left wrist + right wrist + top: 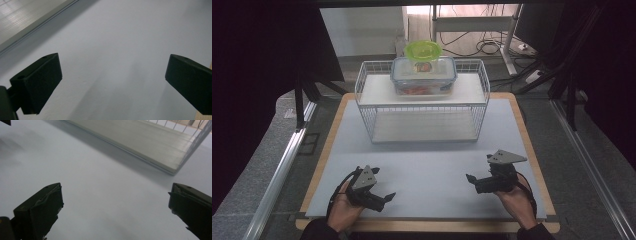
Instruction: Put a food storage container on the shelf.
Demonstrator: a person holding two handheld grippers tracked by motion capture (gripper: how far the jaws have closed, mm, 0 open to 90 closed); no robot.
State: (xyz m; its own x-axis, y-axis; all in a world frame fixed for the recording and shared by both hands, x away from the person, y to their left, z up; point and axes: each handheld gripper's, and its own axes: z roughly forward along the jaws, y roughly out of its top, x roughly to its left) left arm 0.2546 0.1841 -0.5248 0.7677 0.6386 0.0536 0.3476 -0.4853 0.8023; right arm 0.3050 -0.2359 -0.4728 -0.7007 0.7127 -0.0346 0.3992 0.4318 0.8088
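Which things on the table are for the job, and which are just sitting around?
For the job:
- left gripper, open, holding nothing
- right gripper, open, holding nothing
- clear food box on the rack's top shelf
- green bowl on top of the box
- white wire rack

Just sitting around:
- cables on the floor behind the table
- metal rail beside the table
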